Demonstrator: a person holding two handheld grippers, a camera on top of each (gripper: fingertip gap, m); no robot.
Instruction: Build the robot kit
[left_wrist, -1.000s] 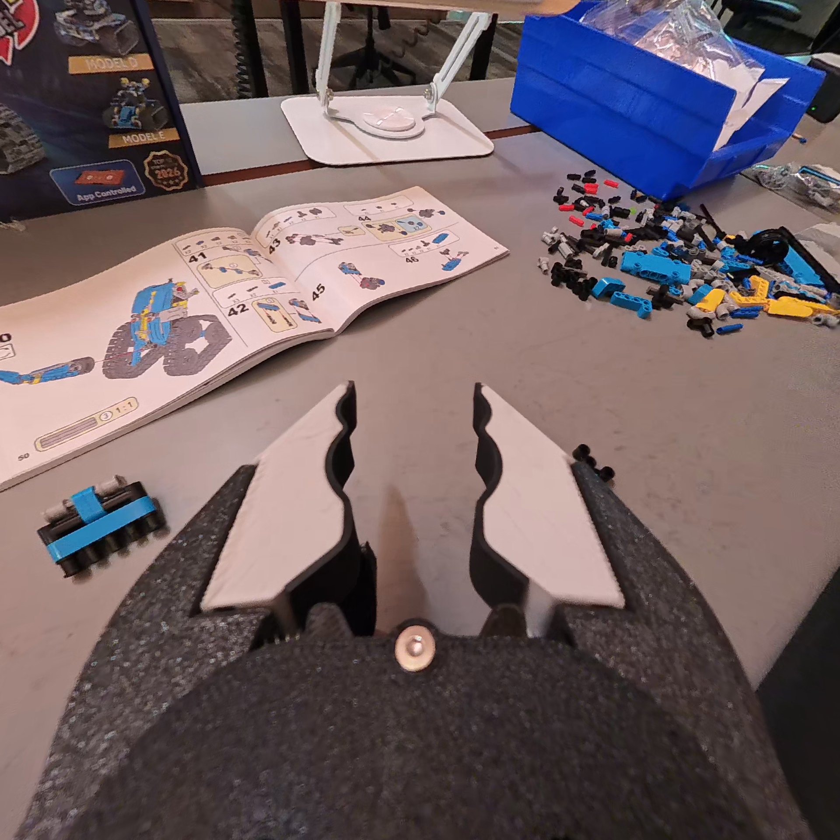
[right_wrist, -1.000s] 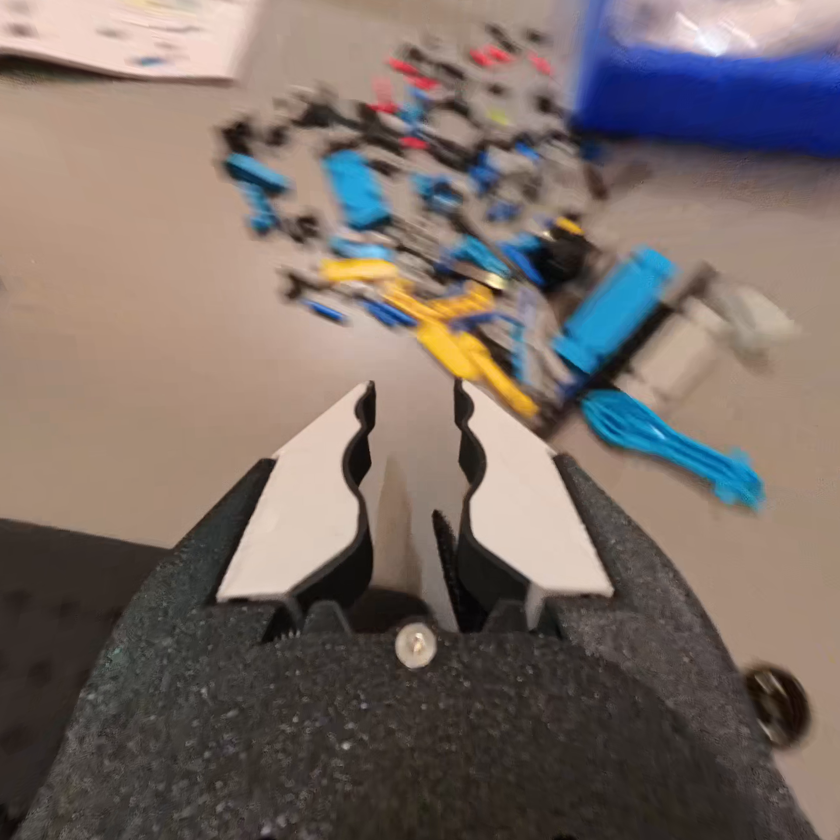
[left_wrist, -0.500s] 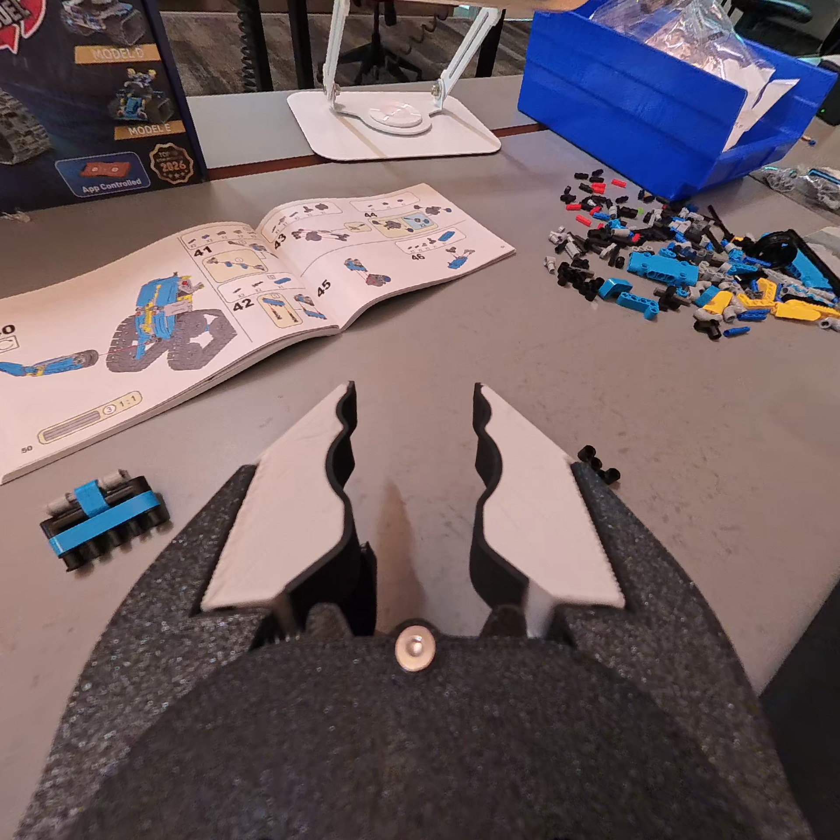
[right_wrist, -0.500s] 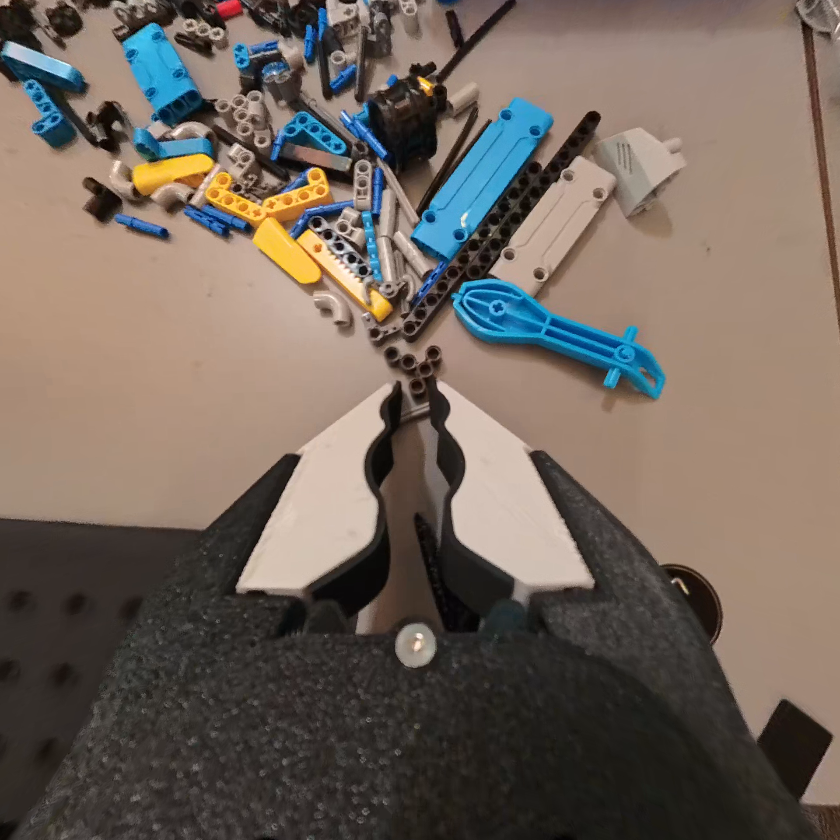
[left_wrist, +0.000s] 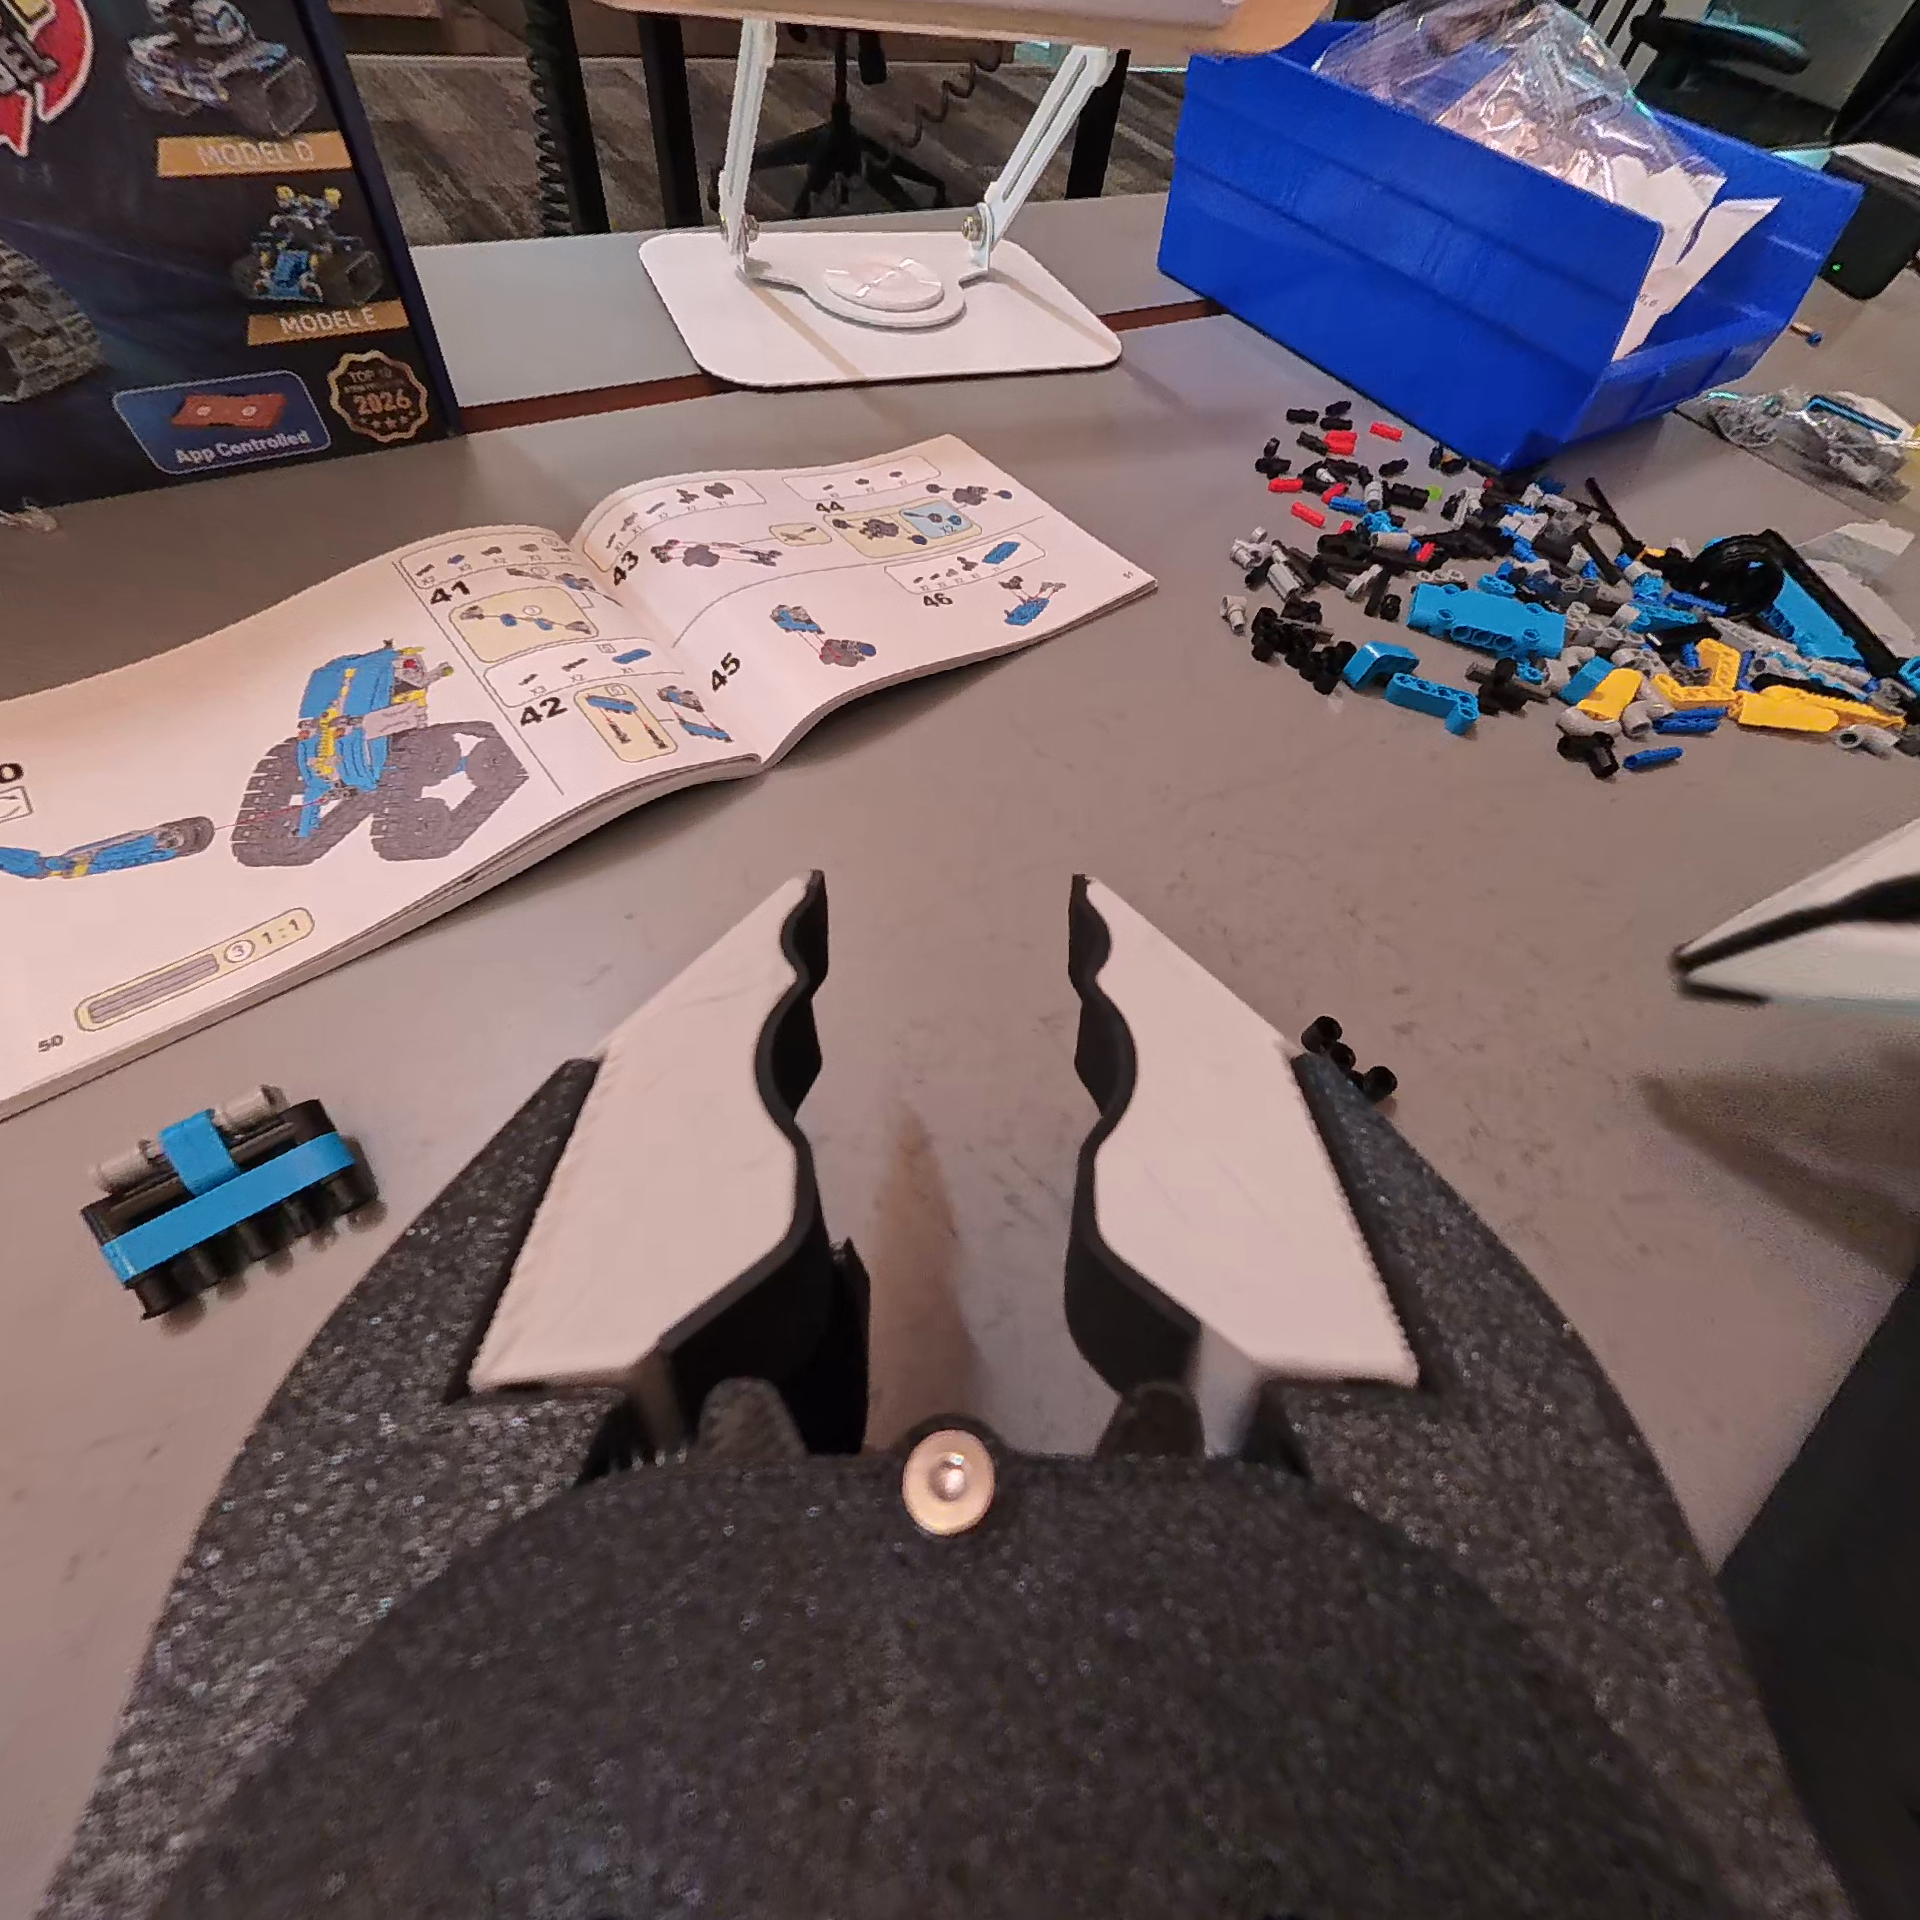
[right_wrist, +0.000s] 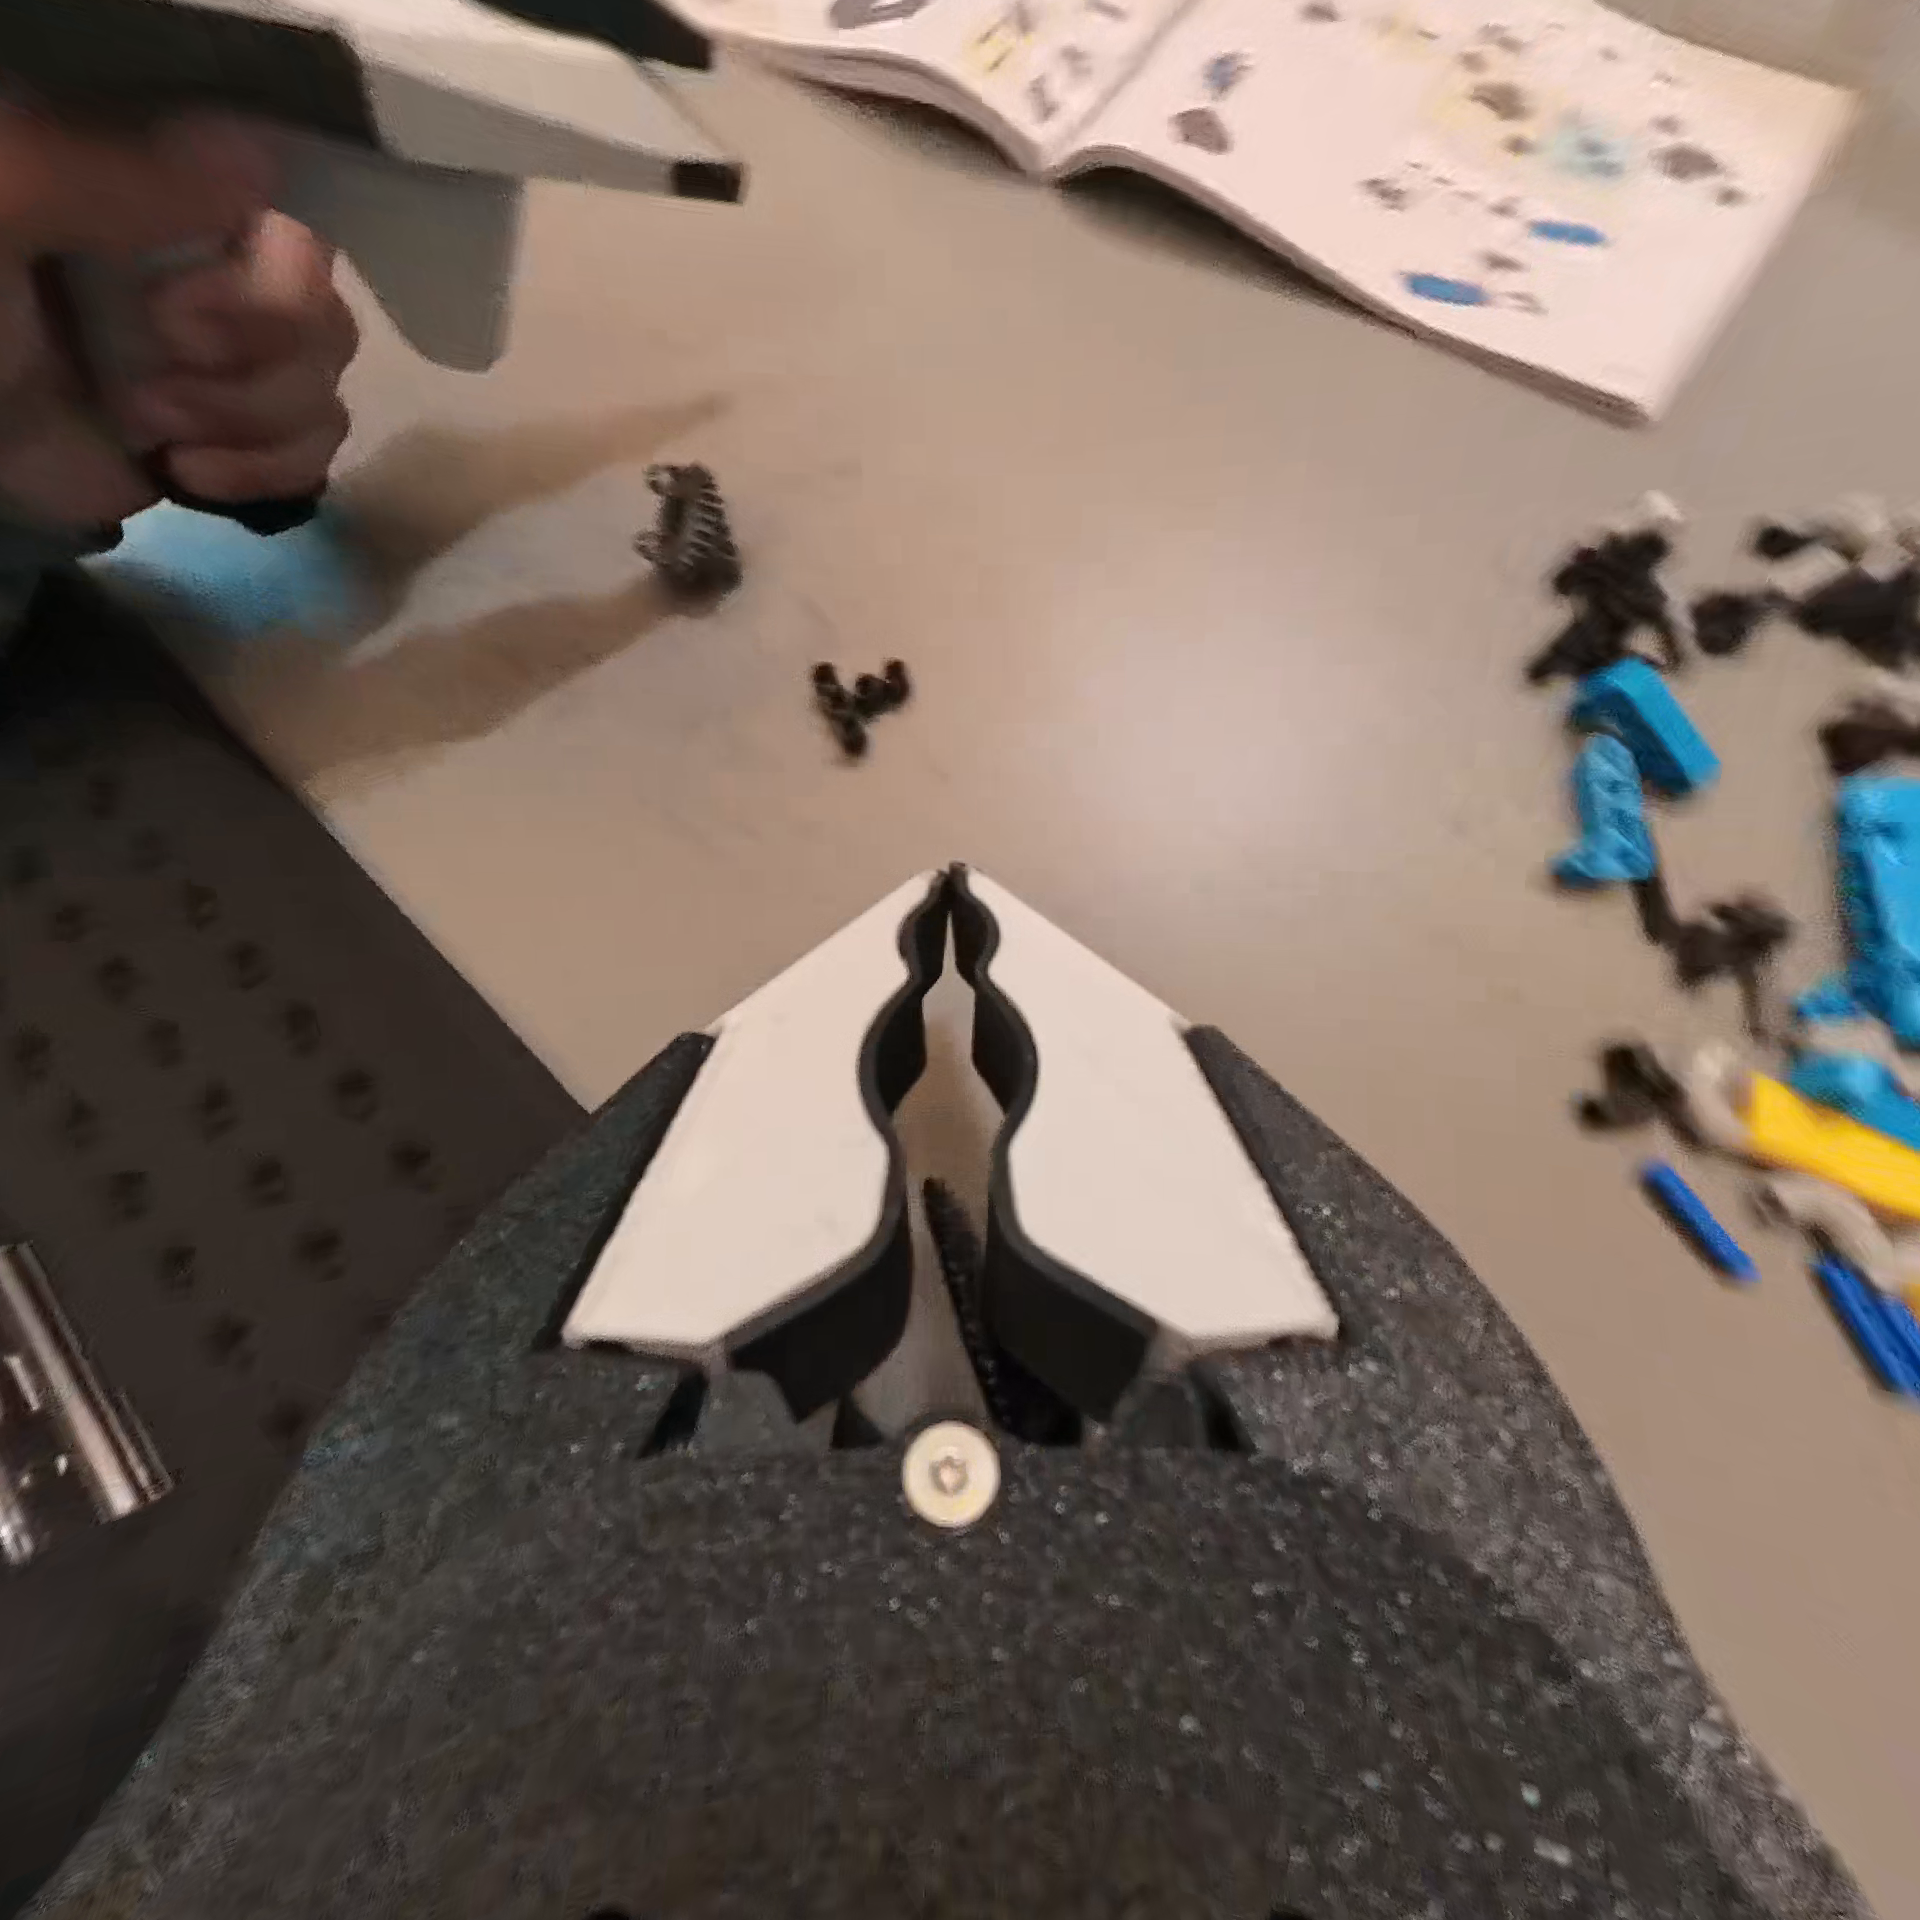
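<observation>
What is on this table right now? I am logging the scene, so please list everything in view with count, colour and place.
instruction booklet: one, white, open, far left of the table
small assembly: one, blue and black with grey pins, near left, beside the left gripper
black connector: one small piece, just right of the left gripper
loose parts pile: many, black, blue, yellow, grey, red, far right
bin: one, blue, behind the pile, clear bags inside
stand: one, white, far centre
box: one, dark printed, far left
table: one, grey
left gripper: open, empty, over bare table
right gripper: shut, nothing visible between its tips
hand: one, on the left gripper's handle
</observation>
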